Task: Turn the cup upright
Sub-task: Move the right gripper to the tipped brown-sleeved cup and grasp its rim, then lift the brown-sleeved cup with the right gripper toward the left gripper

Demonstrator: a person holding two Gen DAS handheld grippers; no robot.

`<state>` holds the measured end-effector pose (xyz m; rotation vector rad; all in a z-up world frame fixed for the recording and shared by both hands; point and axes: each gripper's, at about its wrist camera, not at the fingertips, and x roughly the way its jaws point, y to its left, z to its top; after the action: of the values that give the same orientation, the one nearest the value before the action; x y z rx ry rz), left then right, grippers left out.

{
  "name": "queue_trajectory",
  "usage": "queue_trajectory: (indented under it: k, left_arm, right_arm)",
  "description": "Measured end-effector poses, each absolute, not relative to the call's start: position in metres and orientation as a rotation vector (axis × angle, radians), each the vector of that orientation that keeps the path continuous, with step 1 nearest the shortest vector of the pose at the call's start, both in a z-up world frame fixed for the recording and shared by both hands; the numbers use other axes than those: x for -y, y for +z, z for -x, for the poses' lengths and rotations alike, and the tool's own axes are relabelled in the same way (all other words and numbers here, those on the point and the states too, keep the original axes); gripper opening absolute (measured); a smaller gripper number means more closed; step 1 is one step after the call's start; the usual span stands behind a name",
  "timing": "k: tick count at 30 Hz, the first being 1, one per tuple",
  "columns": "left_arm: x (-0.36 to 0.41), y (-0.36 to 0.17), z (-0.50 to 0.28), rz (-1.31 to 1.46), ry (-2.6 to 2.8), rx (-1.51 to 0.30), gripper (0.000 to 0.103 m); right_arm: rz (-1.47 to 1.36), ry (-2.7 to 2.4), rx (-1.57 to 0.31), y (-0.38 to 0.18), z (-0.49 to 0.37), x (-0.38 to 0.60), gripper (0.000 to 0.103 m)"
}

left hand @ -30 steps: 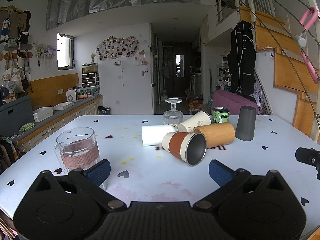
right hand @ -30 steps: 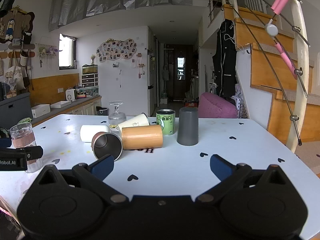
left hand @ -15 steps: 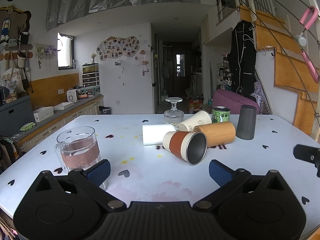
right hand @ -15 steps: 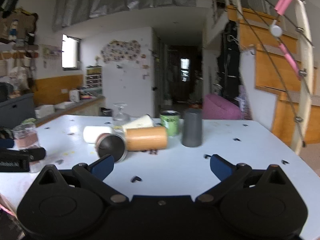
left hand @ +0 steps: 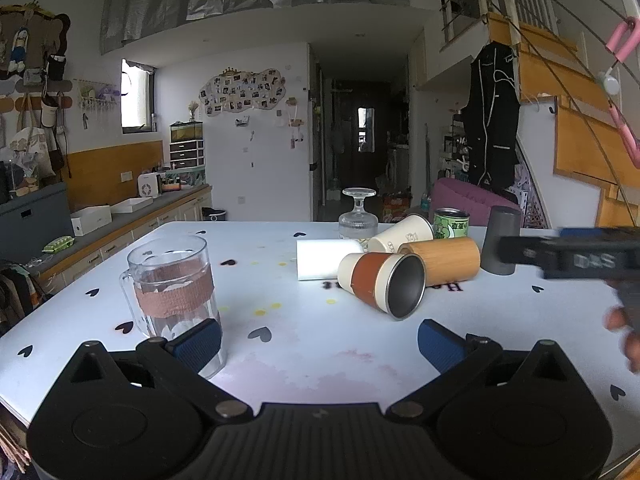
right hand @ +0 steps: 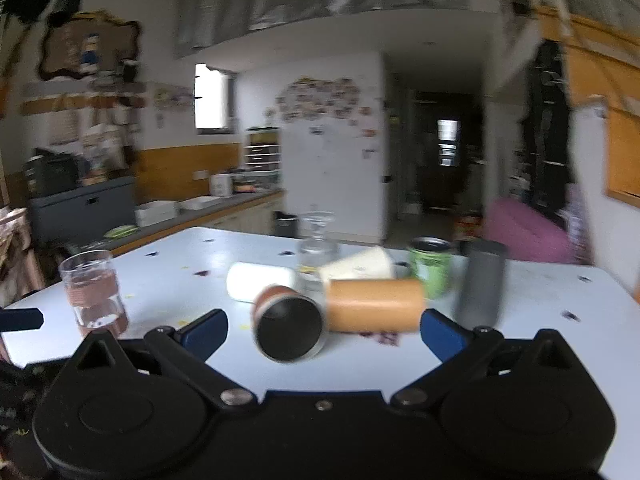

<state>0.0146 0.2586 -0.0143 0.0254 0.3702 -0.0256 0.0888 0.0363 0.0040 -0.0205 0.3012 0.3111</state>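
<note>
In the left wrist view, we hold the left hand-held gripper (left hand: pixel 318 340) released, its blue ribbed pads spread wide above the white heart-printed surface (left hand: pixel 304 344) and grasping nothing. We judge the task not yet started: the orange-banded cup (left hand: pixel 380 282) lies on its side near the middle of the surface, its steel-lined mouth turned toward us, and no pad touches it. It shows a cream body, a matte rust sleeve and a smooth metal interior. Just behind it lie a bamboo-textured cylinder (left hand: pixel 444 256), a white cylinder (left hand: pixel 324 258) and a cream paper-style cup (left hand: pixel 400 234), all tipped over; which of the fallen cups is meant we cannot tell for certain. A clear handled glass mug (left hand: pixel 172 280) with a pink band stands upright by the left pad, and a dark grey tumbler (left hand: pixel 500 240) stands mouth-down. In the right wrist view, which is motion-blurred, we hold the right hand-held gripper (right hand: pixel 322 334) likewise released, its pads flanking the dark mouth of the orange-banded cup (right hand: pixel 288 326) with clear space on both sides. What is left, in our judgement, is the whole sequence: closing on the cup wall, lifting, rotating and setting it on its base.
</note>
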Motion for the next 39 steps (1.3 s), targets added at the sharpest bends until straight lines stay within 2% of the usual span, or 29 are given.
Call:
queue_trajectory:
  k: [13,28,30,31,32,39]
  left_arm:
    - [-0.273,-0.024,-0.011,-0.012,-0.039,-0.38,0.103]
    - [-0.285,-0.031,-0.014,0.008,-0.043,-0.398,0.103]
    - [-0.286,-0.03,-0.014,0.011,-0.048,-0.397,0.103]
    - [-0.286,-0.03,-0.014,0.012,-0.05,-0.396,0.103]
    - [-0.287,-0.03,-0.014,0.014,-0.051,-0.394,0.103]
    - [-0.288,-0.027,-0.015,0.027,-0.052,-0.38,0.103]
  right_arm:
    - [0.194,0.43,-0.406,-0.042,-0.189,-0.081,0.103]
    - [0.14,0.496,-0.504,-0.077,-0.248,-0.099,0.103]
    - [0.143,0.493,-0.496,-0.08,-0.247,-0.101,0.1]
    - [0.141,0.496,-0.499,-0.08,-0.248,-0.101,0.091]
    - [0.137,0.502,-0.504,-0.081,-0.248,-0.101,0.088]
    - [0.152,0.492,-0.531,-0.077,-0.221,-0.097,0.086]
